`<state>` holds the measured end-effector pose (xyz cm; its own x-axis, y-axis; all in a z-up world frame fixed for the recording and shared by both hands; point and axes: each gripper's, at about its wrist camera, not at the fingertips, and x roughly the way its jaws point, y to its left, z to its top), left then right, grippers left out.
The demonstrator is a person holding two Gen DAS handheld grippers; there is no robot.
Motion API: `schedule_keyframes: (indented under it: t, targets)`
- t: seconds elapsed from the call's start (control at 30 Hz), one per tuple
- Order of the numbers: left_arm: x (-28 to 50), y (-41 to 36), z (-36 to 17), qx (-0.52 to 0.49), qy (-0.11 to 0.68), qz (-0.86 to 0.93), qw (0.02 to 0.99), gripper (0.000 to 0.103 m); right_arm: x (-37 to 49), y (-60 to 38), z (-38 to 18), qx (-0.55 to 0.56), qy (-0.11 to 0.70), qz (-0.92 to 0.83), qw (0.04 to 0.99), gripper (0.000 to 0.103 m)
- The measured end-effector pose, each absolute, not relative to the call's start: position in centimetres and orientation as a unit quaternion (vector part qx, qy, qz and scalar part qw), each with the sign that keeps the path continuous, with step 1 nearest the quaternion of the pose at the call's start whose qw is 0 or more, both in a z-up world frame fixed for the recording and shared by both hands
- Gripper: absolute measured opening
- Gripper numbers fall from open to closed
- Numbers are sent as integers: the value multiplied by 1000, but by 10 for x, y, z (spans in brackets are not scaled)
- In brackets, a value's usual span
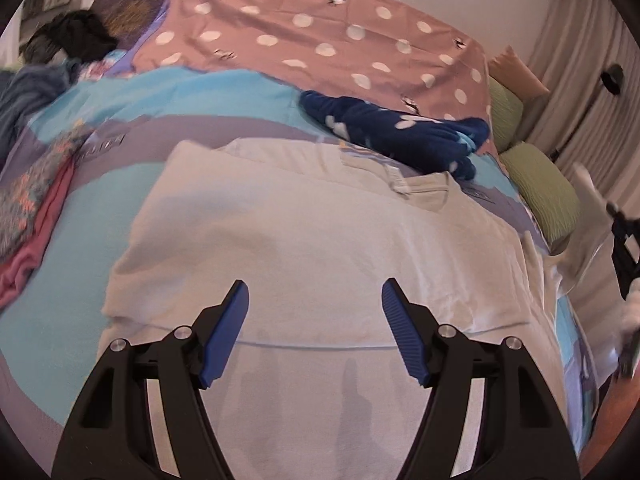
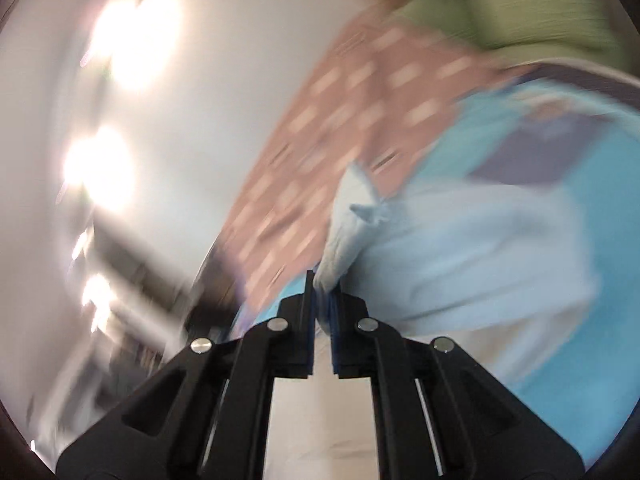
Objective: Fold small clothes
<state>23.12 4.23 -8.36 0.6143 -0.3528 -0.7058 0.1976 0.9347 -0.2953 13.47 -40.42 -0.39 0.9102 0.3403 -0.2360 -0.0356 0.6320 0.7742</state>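
A white T-shirt (image 1: 312,248) lies spread flat on the bed, its collar at the far end. My left gripper (image 1: 315,294) is open and empty, hovering just above the shirt's near part. My right gripper (image 2: 323,282) is shut on a bunched edge of the white T-shirt (image 2: 460,252) and holds it lifted; that view is blurred by motion. The right gripper also shows at the right edge of the left wrist view (image 1: 624,256), dark and blurred.
The bed has a blue and grey sheet (image 1: 192,96) and a pink dotted blanket (image 1: 320,36). A navy spotted garment (image 1: 400,132) lies beyond the shirt. Patterned and pink clothes (image 1: 32,216) and dark clothes (image 1: 80,36) lie left. Green pillows (image 1: 544,188) sit right.
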Motion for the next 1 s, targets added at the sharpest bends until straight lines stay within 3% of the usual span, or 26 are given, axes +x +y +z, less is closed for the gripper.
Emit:
schedule_keyframes:
  t: [0.17,0.27,0.5,0.67,0.8,0.87,0.93,1.0]
  targets:
    - [233,66,-89,-130,421,-156,884,69,179,-251,-48,316,321,214,867,6]
    - [234,74,-92,-156,428,-183,871,69,186,-211,-85,266,387,205,858,6]
    - [254,61,-101,-234,456,-269,815,71,175,-191,-100,189,411,204,868,13]
    - [271,37,-105,-242,472,-290,796,71,159,-168,-90,139,385,210,888,31]
    - [281,24,-115,-270,497,-318,761,75,157,-147,-90,89,392,218,889,29]
    - [282,17,-117,-263,502,-314,761,75,161,-144,-96,89,404,215,885,13]
    - [285,10,-117,-256,505,-312,763,75,164,-145,-100,97,409,211,882,10]
    - [288,5,-116,-256,505,-314,762,63,161,-148,-99,103,406,210,883,9]
